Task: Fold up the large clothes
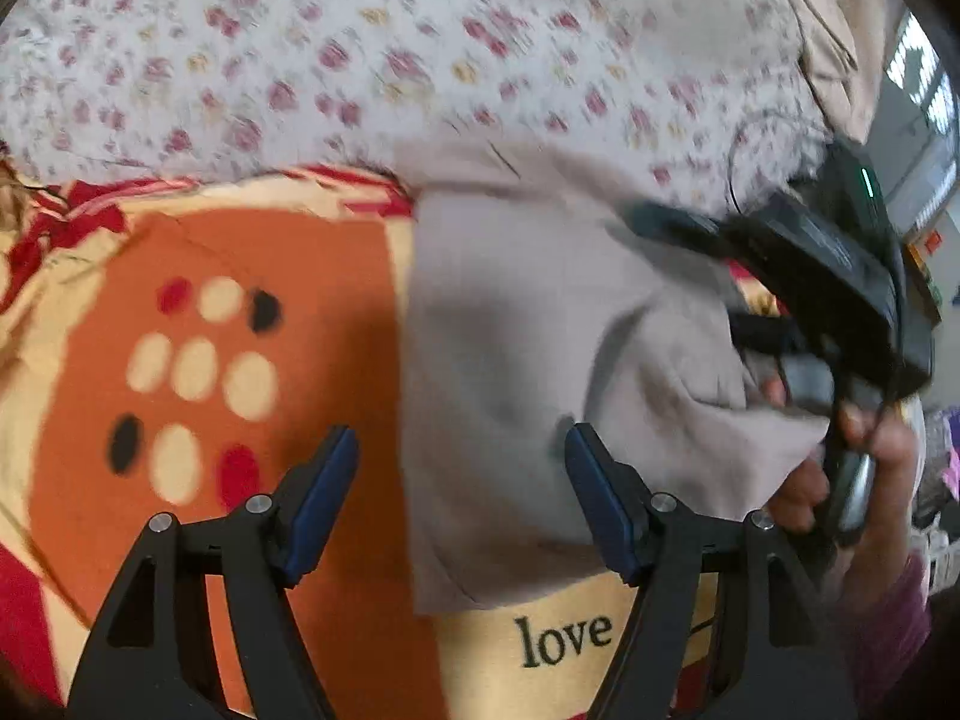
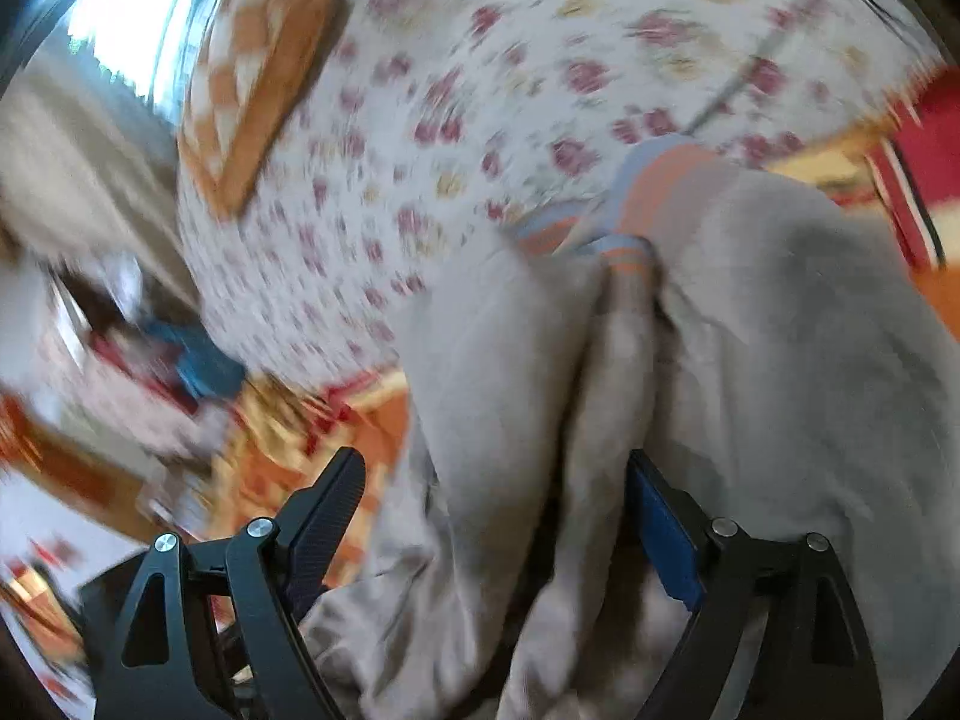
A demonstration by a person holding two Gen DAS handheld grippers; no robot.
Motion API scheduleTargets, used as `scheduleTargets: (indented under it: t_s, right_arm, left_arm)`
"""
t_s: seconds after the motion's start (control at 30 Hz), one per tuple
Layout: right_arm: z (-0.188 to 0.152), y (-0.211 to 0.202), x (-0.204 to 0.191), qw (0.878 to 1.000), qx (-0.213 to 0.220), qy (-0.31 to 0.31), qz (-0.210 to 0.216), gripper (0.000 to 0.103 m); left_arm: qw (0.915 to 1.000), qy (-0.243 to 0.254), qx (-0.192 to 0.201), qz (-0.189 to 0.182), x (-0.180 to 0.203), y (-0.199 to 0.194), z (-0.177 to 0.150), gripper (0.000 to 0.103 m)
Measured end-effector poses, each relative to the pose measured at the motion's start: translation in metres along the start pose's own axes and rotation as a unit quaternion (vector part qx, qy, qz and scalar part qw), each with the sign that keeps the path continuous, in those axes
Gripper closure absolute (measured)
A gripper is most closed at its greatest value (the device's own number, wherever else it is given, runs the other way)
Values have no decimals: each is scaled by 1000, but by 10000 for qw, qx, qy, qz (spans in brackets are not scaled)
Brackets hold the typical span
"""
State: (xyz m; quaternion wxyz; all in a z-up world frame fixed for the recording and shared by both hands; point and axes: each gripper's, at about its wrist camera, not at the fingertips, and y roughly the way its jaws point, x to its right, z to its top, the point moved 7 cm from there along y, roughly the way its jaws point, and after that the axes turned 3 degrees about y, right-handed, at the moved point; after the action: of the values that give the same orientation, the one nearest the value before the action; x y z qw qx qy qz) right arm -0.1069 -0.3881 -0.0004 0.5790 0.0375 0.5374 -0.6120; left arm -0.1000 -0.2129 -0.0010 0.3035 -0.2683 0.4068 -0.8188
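Observation:
A large beige-grey garment (image 1: pixel 510 330) lies on an orange, yellow and red blanket (image 1: pixel 198 360). My left gripper (image 1: pixel 462 450) is open and empty, hovering over the garment's left edge. The right gripper's body (image 1: pixel 840 276), held in a hand, shows at the right of the left wrist view, with cloth bunched against it. In the right wrist view the garment (image 2: pixel 780 330) is gathered in folds between the wide-open fingers of my right gripper (image 2: pixel 498 480). Its striped orange and blue trim (image 2: pixel 636 204) lies beyond. Both views are blurred.
A white floral sheet (image 1: pixel 420 48) covers the bed beyond the blanket and also shows in the right wrist view (image 2: pixel 480 90). The blanket bears the word "love" (image 1: pixel 564 636). An orange patterned cushion (image 2: pixel 258 66) lies far left. A beige pillow (image 1: pixel 840 18) sits far right.

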Motion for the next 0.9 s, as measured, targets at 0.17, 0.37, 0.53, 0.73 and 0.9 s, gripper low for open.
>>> scheduleTargets:
  t_s: [0.17,0.37,0.53,0.73,0.9]
  right_arm:
    - [8,12,-4,9939,229,-728,-792,88]
    - [34,-58,-9,9884,881,-970,-762,96]
    - [52,-60,64,9821,897,-365,-1613,98]
    - [44,-89,74,9836,687,-13,-1669,59]
    - [15,-118,34,9902,548,-338,-1243,27]
  left_arm:
    - [9990,444,12,14,36,9,-1,33]
    - [9964,657,264,-473,73,-9,15,32]
    - [9954,918,-13,-262,87,16,4,32]
    - [9958,879,232,-39,71,-10,10,32]
    - [9970,594,353,352,49,2,21,32]
